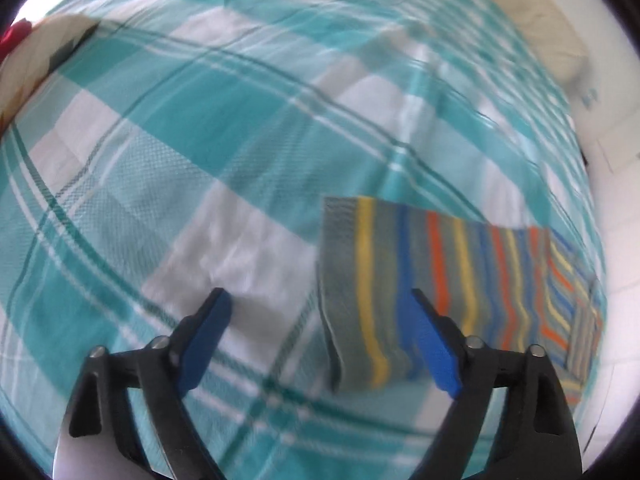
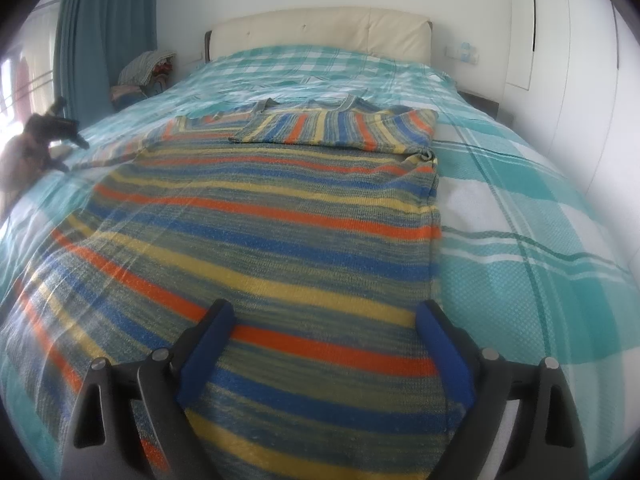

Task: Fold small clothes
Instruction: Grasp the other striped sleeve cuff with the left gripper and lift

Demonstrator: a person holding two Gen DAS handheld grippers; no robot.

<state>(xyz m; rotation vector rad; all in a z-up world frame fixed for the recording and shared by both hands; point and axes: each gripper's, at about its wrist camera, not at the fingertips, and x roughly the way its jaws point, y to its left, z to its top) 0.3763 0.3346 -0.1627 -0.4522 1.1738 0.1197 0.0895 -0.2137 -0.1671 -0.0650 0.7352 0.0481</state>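
Note:
A striped knit sweater [image 2: 272,232] in grey, blue, yellow and orange lies flat on the bed. Its right sleeve [image 2: 336,130] is folded across the chest. Its left sleeve [image 1: 420,280] stretches out over the bedspread in the left wrist view. My left gripper [image 1: 320,304] is open above the sleeve's cuff end, its right finger over the cuff. It also shows far left in the right wrist view [image 2: 60,144]. My right gripper [image 2: 326,320] is open just above the sweater's lower body, holding nothing.
A teal and white checked bedspread [image 2: 520,208] covers the bed. A cream headboard [image 2: 320,32] stands at the far end. A pile of clothes [image 2: 144,72] sits by a teal curtain [image 2: 104,24]. A white wardrobe [image 2: 568,40] is on the right.

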